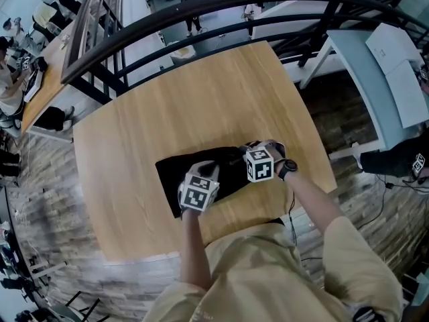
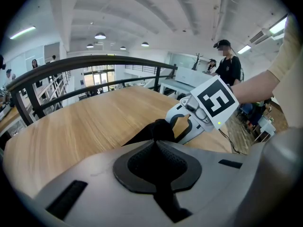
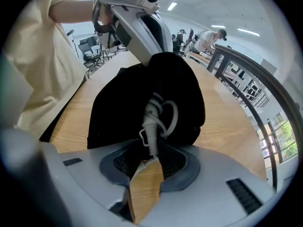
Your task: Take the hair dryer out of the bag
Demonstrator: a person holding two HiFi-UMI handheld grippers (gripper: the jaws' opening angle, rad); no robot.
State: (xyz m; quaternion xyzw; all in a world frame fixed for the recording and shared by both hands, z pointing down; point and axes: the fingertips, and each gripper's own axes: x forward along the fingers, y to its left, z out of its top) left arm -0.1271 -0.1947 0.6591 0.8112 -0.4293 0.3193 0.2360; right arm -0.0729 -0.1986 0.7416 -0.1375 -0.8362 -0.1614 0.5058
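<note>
A black bag (image 1: pixel 201 170) lies in the middle of the wooden table (image 1: pixel 201 92). My left gripper (image 1: pixel 203 174) is shut on a fold of the bag's fabric (image 2: pixel 160 129), lifted into a peak just past its jaws (image 2: pixel 158 143). My right gripper (image 1: pixel 251 157) is at the bag's right end. In the right gripper view a grey cord (image 3: pixel 155 115) with a ribbed sleeve loops out of the bag's mouth (image 3: pixel 142 93) and runs down between the fingertips of the right gripper (image 3: pixel 151 157), which pinch it. The hair dryer's body stays hidden inside the bag. The left gripper (image 3: pixel 156 48) holds the bag's top.
A black railing (image 1: pixel 201 9) curves along the table's far edge, with a drop to a lower floor behind it. White tables (image 1: pixel 382 52) stand to the right. A person in black (image 2: pixel 229 70) stands beyond the table. My own torso is at the near edge.
</note>
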